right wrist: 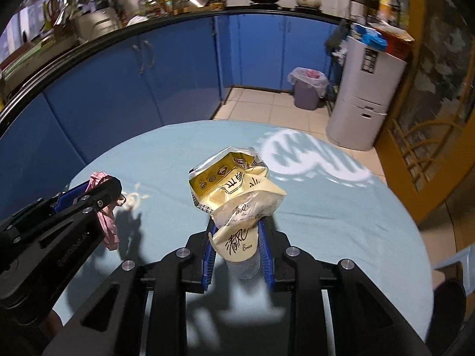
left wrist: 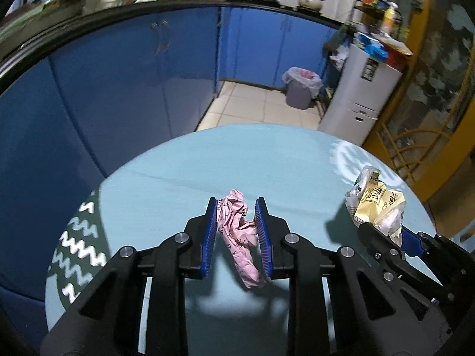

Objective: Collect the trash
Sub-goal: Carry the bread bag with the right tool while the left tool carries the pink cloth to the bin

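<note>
A crumpled pink wrapper [left wrist: 239, 231] hangs between the blue pads of my left gripper [left wrist: 236, 207], which is shut on it just above the round table's light blue cloth [left wrist: 267, 160]. In the right wrist view the same pink wrapper [right wrist: 108, 231] and the left gripper [right wrist: 98, 191] show at the left. My right gripper [right wrist: 236, 225] is shut on a crumpled yellow and clear plastic package [right wrist: 234, 187], lifted off the cloth [right wrist: 341, 213]. From the left wrist view that package [left wrist: 377, 207] sits at the right in the right gripper [left wrist: 383, 231].
A grey bin with a plastic liner [left wrist: 299, 87] stands on the tiled floor by blue cabinets [left wrist: 118, 89]; it also shows as the bin [right wrist: 307, 89]. A white appliance [right wrist: 365, 101] stands right of it. A wooden door [right wrist: 430, 136] is at the far right.
</note>
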{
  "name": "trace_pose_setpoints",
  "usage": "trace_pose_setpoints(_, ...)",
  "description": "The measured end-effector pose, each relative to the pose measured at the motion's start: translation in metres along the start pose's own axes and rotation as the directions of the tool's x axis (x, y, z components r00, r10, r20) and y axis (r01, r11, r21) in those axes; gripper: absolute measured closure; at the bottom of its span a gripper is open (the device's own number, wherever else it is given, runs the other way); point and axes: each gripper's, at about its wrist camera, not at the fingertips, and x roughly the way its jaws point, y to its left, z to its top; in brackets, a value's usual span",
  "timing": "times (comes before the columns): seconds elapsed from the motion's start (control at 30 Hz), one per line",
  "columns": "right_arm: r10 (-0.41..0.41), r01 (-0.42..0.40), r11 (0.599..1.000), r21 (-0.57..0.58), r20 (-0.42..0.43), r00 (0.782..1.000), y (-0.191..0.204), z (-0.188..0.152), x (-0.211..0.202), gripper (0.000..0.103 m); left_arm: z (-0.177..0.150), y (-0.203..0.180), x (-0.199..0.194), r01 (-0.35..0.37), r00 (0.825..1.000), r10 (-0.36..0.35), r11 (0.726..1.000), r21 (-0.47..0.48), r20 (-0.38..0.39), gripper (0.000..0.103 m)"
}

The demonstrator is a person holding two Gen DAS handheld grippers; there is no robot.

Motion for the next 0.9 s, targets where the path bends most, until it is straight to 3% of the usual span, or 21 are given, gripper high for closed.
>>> trace_pose_setpoints(0.47,-0.106,0.098,0.980,0.172,0.039,0.994,-0.114,-0.041,-0.056,0.078,-0.018,-0.132,-0.029,0.097,0.994,-0.103,0.977,0.189,0.025,0.076)
trace_pose_setpoints(0.9,-0.212,0.189,0.916,0.355,0.027,0.977,-0.222,-0.099,-0.105,0.078,-0.055,-0.262,-0.053,0.208,0.975,-0.221,0.906,0.367,-0.006,0.076)
